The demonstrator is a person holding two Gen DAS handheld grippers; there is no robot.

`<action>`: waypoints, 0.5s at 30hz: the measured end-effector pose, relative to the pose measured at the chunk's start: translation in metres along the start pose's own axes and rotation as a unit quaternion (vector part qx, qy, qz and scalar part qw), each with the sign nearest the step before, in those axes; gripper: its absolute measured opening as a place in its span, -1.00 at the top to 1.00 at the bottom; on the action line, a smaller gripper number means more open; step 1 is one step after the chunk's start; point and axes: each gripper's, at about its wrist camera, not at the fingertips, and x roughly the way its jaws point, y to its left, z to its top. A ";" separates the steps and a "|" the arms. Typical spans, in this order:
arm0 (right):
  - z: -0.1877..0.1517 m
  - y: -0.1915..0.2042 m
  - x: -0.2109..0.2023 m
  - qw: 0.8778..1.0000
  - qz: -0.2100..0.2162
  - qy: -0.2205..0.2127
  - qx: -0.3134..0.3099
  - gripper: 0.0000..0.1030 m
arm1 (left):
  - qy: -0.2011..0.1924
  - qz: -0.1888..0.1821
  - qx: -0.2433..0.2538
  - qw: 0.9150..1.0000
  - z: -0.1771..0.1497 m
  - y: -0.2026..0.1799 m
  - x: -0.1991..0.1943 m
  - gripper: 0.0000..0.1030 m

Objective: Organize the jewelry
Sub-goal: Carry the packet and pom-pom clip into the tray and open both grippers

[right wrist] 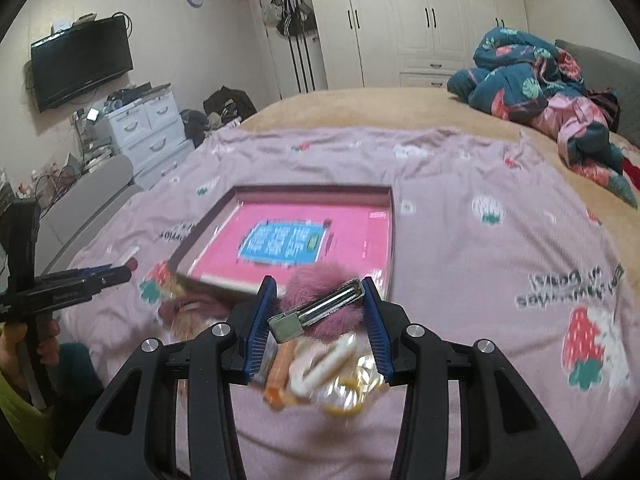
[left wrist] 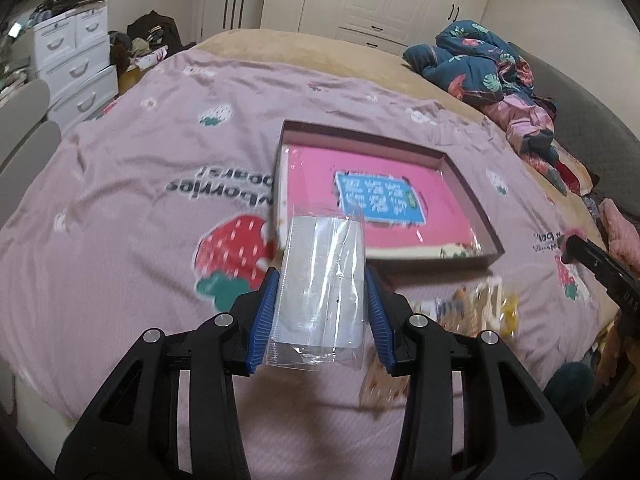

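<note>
Left hand-held gripper (left wrist: pixel 320 280) grips clear packet (left wrist: pixel 320 280); right's (right wrist: pixel 320 285) seemingly fluffy clip (right wrist: pixel 320 304).

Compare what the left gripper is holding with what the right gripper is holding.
The left gripper clamps a clear plastic packet, flat and see-through; the right gripper clamps a fluffy pink hair clip, opaque, with a metal clasp. The packet stands lengthwise between the pads; the clip lies slantwise across them. Both are held above the bedspread, near the open box.
</note>
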 end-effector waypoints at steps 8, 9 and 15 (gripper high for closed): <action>0.037 -0.009 0.027 1.000 -0.003 -0.011 0.003 0.19 | -0.004 0.005 0.006 1.000 0.032 -0.014 0.024 0.33; 0.042 -0.009 0.033 1.000 -0.002 -0.010 0.004 0.19 | -0.003 0.007 0.007 1.000 0.034 -0.015 0.027 0.33; 0.057 -0.010 0.065 1.000 0.007 0.000 0.006 0.19 | 0.009 0.016 0.021 1.000 0.047 -0.027 0.054 0.33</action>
